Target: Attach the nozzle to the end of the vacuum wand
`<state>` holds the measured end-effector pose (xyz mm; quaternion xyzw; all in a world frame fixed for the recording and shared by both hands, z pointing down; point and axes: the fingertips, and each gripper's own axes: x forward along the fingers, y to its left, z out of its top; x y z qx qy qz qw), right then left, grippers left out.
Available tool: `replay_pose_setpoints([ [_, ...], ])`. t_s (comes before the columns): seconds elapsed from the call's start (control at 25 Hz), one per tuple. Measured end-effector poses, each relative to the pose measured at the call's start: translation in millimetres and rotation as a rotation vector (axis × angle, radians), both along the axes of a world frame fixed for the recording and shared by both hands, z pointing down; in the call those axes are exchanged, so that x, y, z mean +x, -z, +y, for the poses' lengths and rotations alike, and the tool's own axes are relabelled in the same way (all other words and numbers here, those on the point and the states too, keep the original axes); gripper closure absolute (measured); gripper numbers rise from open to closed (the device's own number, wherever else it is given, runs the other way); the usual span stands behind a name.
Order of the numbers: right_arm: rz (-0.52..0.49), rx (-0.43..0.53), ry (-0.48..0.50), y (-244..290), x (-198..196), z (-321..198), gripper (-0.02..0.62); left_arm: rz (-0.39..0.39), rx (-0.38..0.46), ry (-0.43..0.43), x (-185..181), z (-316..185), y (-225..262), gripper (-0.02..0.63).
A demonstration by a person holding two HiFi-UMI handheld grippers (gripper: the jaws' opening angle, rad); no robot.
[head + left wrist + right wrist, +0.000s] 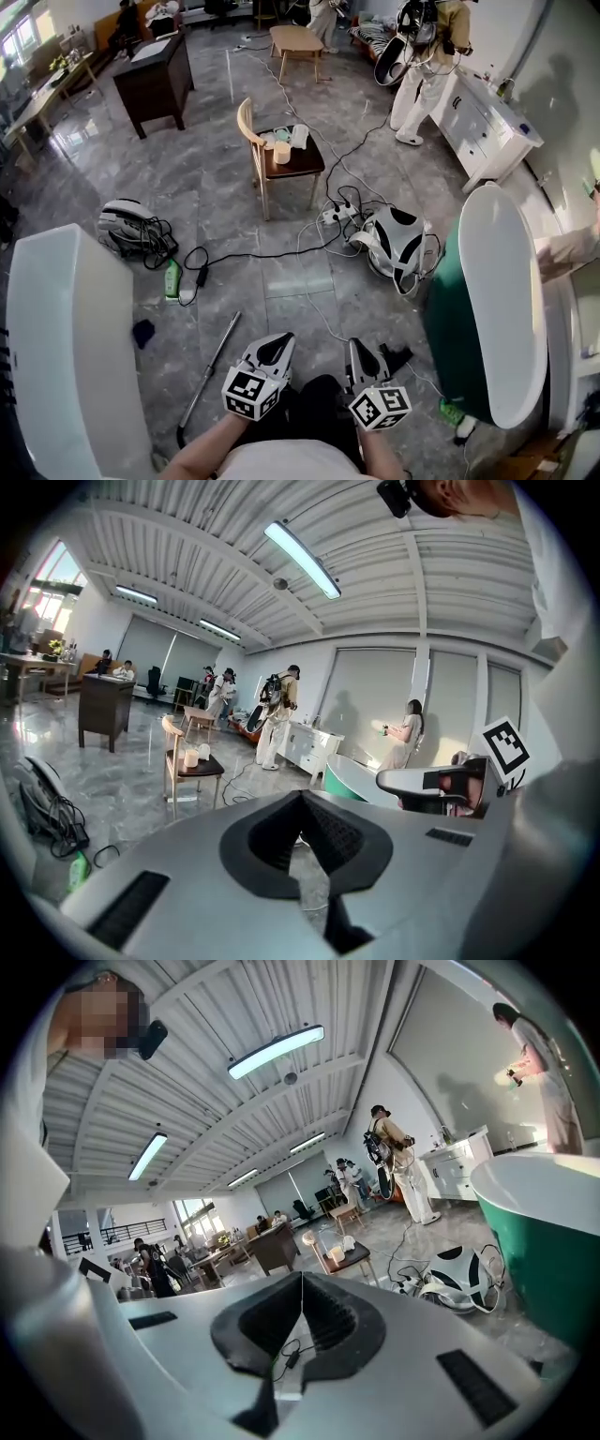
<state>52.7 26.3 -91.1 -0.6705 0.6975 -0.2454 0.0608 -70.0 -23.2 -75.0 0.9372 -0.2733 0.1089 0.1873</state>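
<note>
**Vacuum wand lies on floor, both grippers empty**

The vacuum wand (210,372) lies slanted on the grey marble floor (206,169), just left of the left hand-held gripper (277,345). That gripper and the right hand-held gripper (360,352) both have their jaws pressed together on nothing. A backpack vacuum (398,242) and a green-sided bathtub (450,309) stand beyond.

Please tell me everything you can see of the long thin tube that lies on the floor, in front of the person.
The long thin silver-grey tube looks like metal, straight and slim. It lies flat on the grey marbled floor, slanting from its upper end, near the left gripper, down to a dark end piece at the lower left, beside a large white rounded fixture. Only the floor seems to touch it; the left gripper is close but apart from it.
</note>
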Motion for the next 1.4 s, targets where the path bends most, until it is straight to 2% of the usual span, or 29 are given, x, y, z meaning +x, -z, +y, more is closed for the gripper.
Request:
replay_pose_setpoints([
  [0.32, 0.057, -0.005, 0.029, 3.6, 43.6, -25.7, 0.581, -0.005, 0.0, -0.044, 31.2, -16.4, -6.3, 0.597],
  [0.52, 0.122, 0.004, 0.027, 8.5, 82.5, -52.8, 0.58, -0.022, 0.017, -0.005, 54.7, -44.5, -11.1, 0.597],
  [0.76, 0.118, -0.003, 0.028, -14.5, 120.5, -76.9, 0.58, -0.054, 0.013, 0.026, 71.7, -73.1, -36.5, 0.597],
  [1.0, 0.122, -0.031, 0.037, -83.3, 143.9, -103.0, 0.581, -0.096, -0.012, 0.033, 82.7, -91.4, -99.4, 0.597],
  [1.12, 0.165, -0.034, 0.058, -127.9, 143.3, -110.0, 0.581, -0.109, -0.018, 0.033, 86.4, -97.4, -145.1, 0.597],
  [1.24, 0.209, -0.028, 0.095, -182.1, 137.7, -117.7, 0.58, -0.109, -0.007, 0.017, 91.8, -106.7, -196.0, 0.597],
  [1.4, 0.205, -0.051, 0.124, -270.2, 130.7, -122.2, 0.58, -0.117, 0.0, 0.001, 89.1, -118.0, -274.7, 0.597],
])
